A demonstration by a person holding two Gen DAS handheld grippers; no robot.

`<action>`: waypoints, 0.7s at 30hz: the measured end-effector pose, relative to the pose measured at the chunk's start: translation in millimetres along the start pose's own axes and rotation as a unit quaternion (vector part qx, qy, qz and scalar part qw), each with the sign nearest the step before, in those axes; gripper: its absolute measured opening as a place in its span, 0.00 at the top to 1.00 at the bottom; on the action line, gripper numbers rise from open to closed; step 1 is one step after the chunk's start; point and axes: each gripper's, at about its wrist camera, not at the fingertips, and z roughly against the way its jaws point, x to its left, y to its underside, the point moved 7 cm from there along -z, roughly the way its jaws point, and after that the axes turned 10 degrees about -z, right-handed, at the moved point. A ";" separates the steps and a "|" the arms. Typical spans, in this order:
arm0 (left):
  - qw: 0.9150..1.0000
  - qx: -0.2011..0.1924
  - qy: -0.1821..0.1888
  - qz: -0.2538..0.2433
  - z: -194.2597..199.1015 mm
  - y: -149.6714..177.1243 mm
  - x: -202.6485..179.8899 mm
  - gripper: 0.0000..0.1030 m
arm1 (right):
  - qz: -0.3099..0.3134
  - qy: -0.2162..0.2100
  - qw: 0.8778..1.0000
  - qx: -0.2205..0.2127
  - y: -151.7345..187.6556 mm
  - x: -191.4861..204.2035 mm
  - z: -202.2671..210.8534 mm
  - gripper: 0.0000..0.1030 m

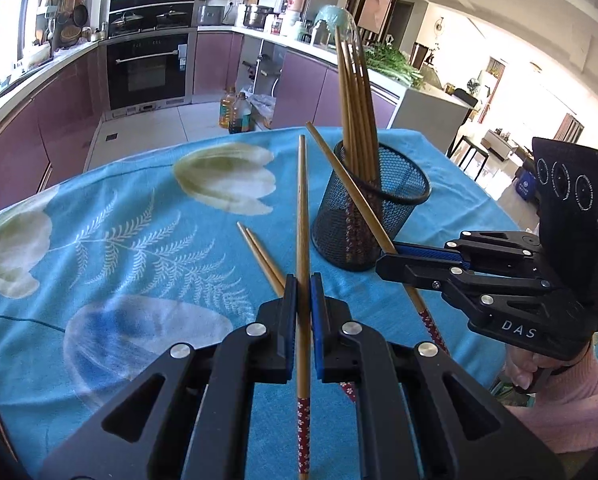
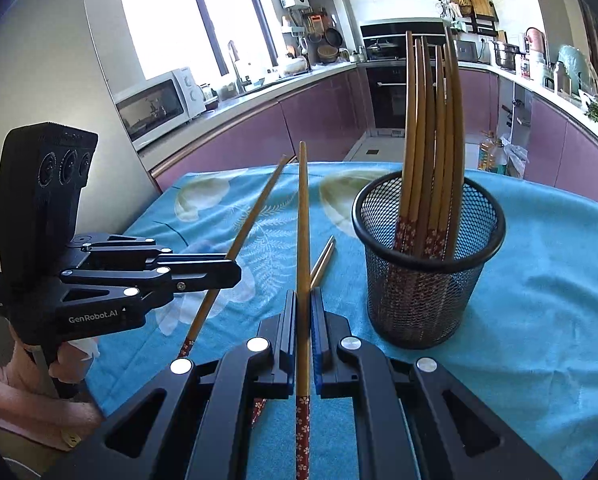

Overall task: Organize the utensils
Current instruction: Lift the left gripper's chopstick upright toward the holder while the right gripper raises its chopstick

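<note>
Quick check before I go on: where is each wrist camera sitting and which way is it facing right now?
Left wrist: on the left gripper, looking down its jaws, shut on a chopstick, across the blue tablecloth toward the oven; the right gripper and a pink sleeve show at right.
Right wrist: on the right gripper, jaws shut on its own chopstick, facing the window and microwave; the left gripper shows at left.
Shared: the mesh cup of chopsticks and two loose chopsticks lying on the cloth.
</note>
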 end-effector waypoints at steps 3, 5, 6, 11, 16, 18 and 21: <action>1.000 -0.011 0.004 -0.001 7.6 -4.2 -3.1 0.93 | -0.001 -0.002 1.000 -0.007 -2.1 0.5 4.7 0.94; 1.000 -0.018 0.007 -0.001 11.5 -6.9 -3.9 0.93 | -0.001 -0.004 1.000 -0.011 -3.5 0.0 7.6 0.94; 1.000 -0.021 0.008 -0.002 13.2 -8.4 -4.1 0.93 | -0.001 -0.003 1.000 -0.013 -4.2 2.3 7.3 0.94; 0.999 -0.033 0.012 -0.001 21.0 -13.3 -4.4 0.93 | -0.002 -0.007 1.000 -0.024 -6.8 -1.2 15.2 0.94; 0.999 -0.041 0.019 -0.001 27.9 -15.7 -5.7 0.93 | -0.001 -0.007 0.999 -0.035 -12.2 -2.9 20.9 0.94; 0.999 -0.044 0.022 -0.001 30.1 -16.5 -6.6 0.93 | 0.001 -0.006 0.999 -0.040 -14.2 -2.8 23.5 0.94; 0.998 -0.050 0.028 -0.004 35.7 -19.0 -8.7 0.93 | 0.003 -0.006 0.999 -0.046 -15.5 -3.2 28.0 0.94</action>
